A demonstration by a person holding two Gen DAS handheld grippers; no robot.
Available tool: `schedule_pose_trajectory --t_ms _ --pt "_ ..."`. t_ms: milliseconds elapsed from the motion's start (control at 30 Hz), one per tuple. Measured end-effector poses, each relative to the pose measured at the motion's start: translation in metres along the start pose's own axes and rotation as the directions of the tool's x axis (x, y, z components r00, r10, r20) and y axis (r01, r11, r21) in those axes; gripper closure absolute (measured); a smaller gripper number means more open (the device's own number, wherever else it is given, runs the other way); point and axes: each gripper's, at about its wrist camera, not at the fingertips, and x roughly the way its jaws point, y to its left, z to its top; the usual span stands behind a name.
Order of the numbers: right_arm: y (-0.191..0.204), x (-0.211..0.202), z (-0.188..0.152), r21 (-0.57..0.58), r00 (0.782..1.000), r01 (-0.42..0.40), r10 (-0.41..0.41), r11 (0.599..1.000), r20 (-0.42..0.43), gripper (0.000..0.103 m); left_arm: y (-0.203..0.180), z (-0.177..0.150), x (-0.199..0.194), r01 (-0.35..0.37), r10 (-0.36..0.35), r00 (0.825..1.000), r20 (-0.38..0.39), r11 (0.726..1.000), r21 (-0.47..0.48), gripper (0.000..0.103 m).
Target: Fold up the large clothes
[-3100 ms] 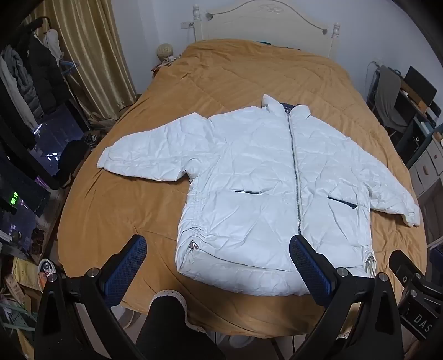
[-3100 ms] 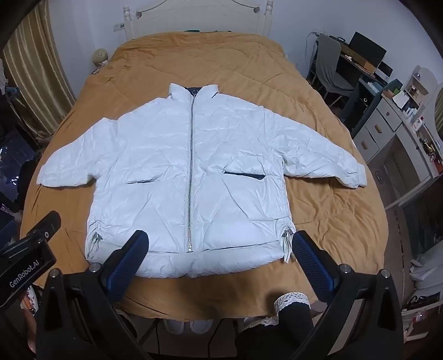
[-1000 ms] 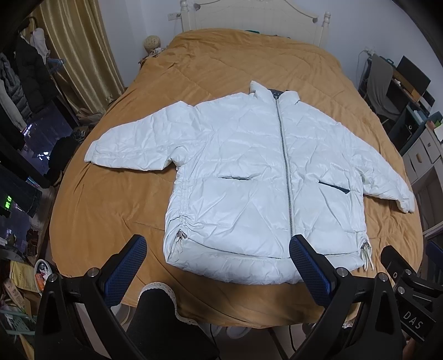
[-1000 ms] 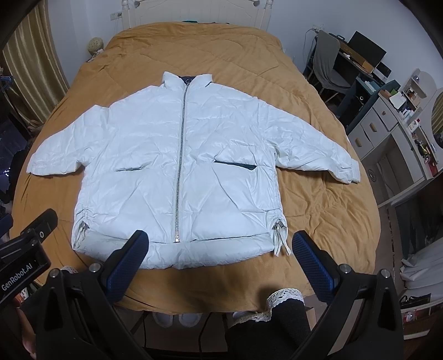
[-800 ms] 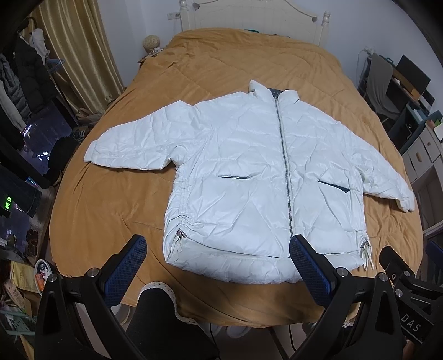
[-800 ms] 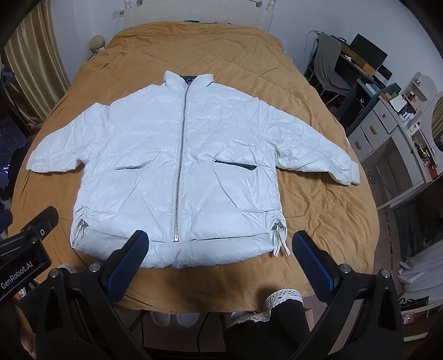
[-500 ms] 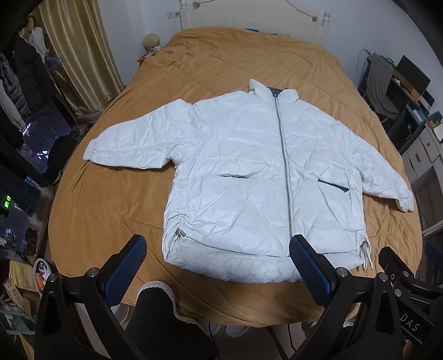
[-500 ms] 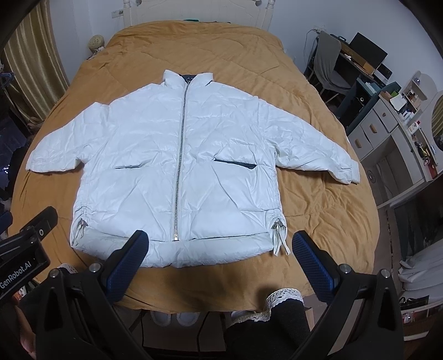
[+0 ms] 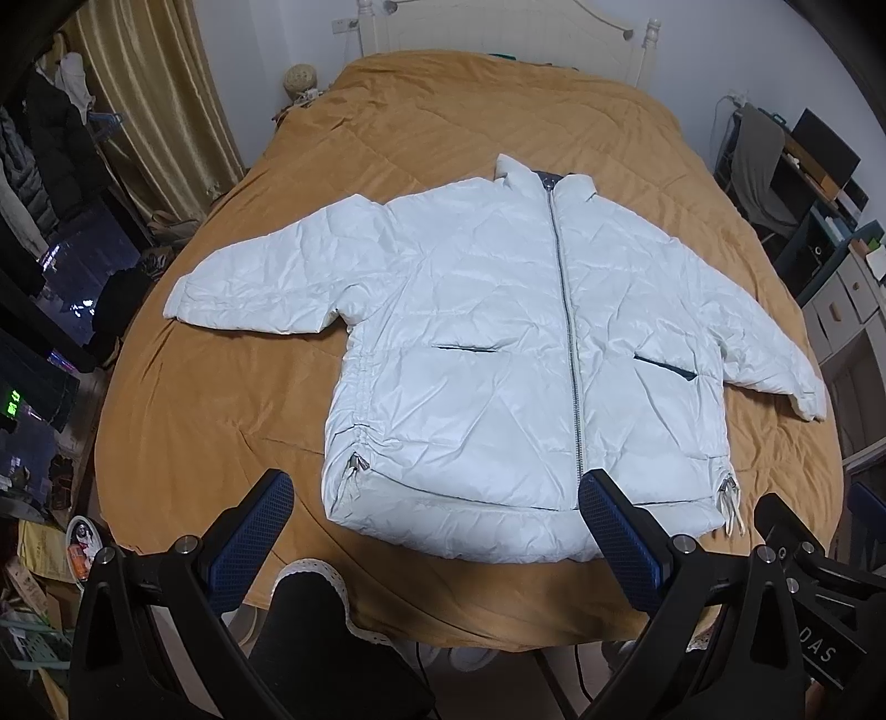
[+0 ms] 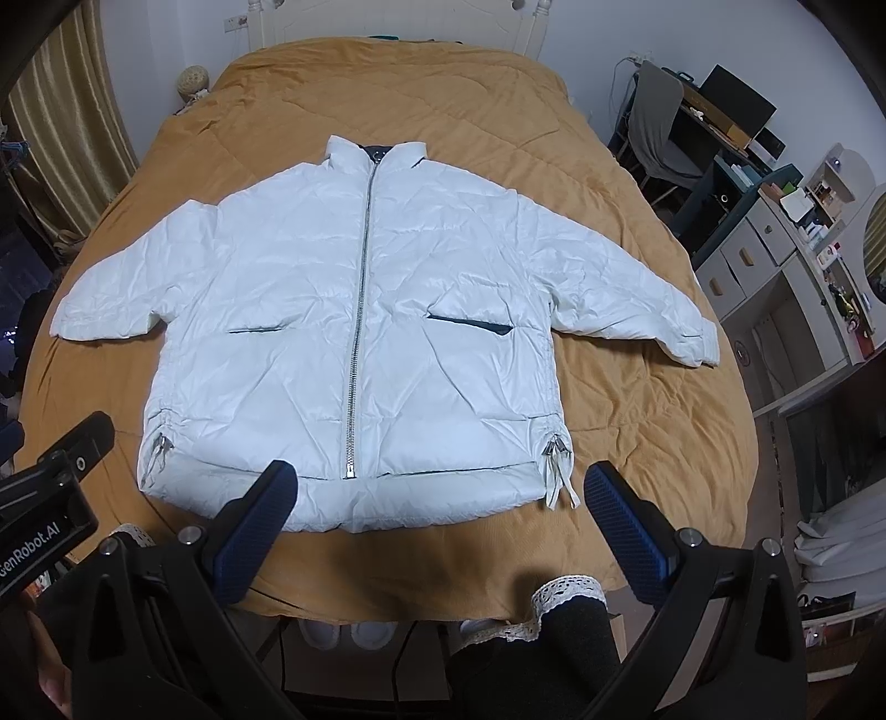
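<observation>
A white puffer jacket [image 9: 498, 354] [image 10: 354, 310] lies flat and zipped on the bed, collar toward the headboard, both sleeves spread out sideways. Its hem faces me near the bed's foot. My left gripper [image 9: 437, 531] hovers open above the hem's left half, holding nothing. My right gripper [image 10: 437, 526] is open too, above the hem's right half near the drawstring toggle [image 10: 556, 465]. Each gripper's body shows at the edge of the other's view.
The bed has an orange quilt [image 9: 210, 421] [image 10: 637, 421] and a white headboard [image 9: 498, 33]. Curtains and hanging clothes [image 9: 50, 149] stand on the left. A desk, chair and white drawers [image 10: 775, 249] are on the right. The person's dark legs with lace trim [image 10: 565, 603] are at the bed's foot.
Both views have shifted only slightly over the last second. The jacket lies as before and both grippers stay open.
</observation>
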Motion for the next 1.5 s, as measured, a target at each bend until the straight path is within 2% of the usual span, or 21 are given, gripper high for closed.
schedule_pose_trajectory --t_ms 500,667,800,867,933,1000,1067,1100,1167,1267,1333,1400,1433,1500 --pt "0.000 0.000 0.001 0.002 1.000 0.003 -0.003 1.000 -0.001 0.000 0.001 0.001 0.000 0.005 -0.005 1.000 -0.004 1.000 -0.003 0.000" --pt "0.000 0.000 0.002 0.003 1.000 0.003 -0.003 1.000 -0.001 0.000 0.016 0.003 -0.002 0.048 -0.047 0.999 0.008 0.997 -0.055 0.000" --pt "0.000 0.000 0.002 0.004 1.000 0.000 0.000 1.000 0.000 0.000 0.044 0.017 -0.005 0.052 -0.050 0.998 0.024 0.994 -0.098 0.000" --pt "-0.001 0.000 0.000 0.006 1.000 -0.014 0.014 1.000 -0.001 0.000 0.064 0.033 -0.008 0.106 -0.102 0.994 0.040 0.989 -0.106 0.000" --pt "-0.001 -0.002 -0.003 -0.004 0.999 -0.051 0.051 0.999 0.006 0.000 0.089 0.053 -0.012 0.148 -0.136 0.986 0.099 0.982 -0.118 0.000" --pt "-0.001 0.000 -0.004 -0.019 0.999 -0.049 0.049 0.999 -0.004 0.000 0.117 0.074 -0.012 0.109 -0.085 0.982 0.166 0.984 -0.138 0.000" --pt "-0.002 0.005 -0.004 -0.030 1.000 -0.021 0.020 0.999 -0.016 0.000 0.155 0.099 0.001 0.127 -0.094 0.978 0.184 0.976 -0.178 0.000" --pt "-0.003 0.006 -0.003 -0.032 1.000 -0.006 0.006 0.999 -0.022 0.000 0.177 0.111 0.014 0.155 -0.118 0.978 0.173 0.964 -0.216 0.000" --pt "-0.006 0.011 0.000 -0.027 0.999 0.013 -0.013 1.000 -0.033 0.000 0.230 0.128 0.049 0.216 -0.170 0.972 0.161 0.917 -0.336 0.000" --pt "-0.014 0.017 0.007 -0.007 0.998 0.014 -0.014 1.000 -0.053 0.000 0.315 0.129 0.116 0.260 -0.187 0.964 0.190 0.820 -0.510 0.000" --pt "-0.020 0.023 0.009 0.006 0.997 0.012 -0.011 1.000 -0.070 0.000 0.364 0.117 0.162 0.297 -0.211 0.955 0.210 0.739 -0.605 0.000" --pt "-0.023 0.031 0.017 0.006 0.997 0.017 -0.016 1.000 -0.079 0.000 0.400 0.102 0.203 0.318 -0.235 0.948 0.215 0.682 -0.658 0.000" --pt "-0.021 0.035 0.022 0.003 0.996 0.023 -0.023 1.000 -0.085 0.000 0.415 0.096 0.225 0.319 -0.238 0.948 0.213 0.665 -0.675 0.000" --pt "-0.020 0.043 0.030 -0.017 0.995 0.047 -0.048 0.999 -0.084 0.000 0.433 0.086 0.259 0.323 -0.233 0.946 0.224 0.660 -0.678 0.000"
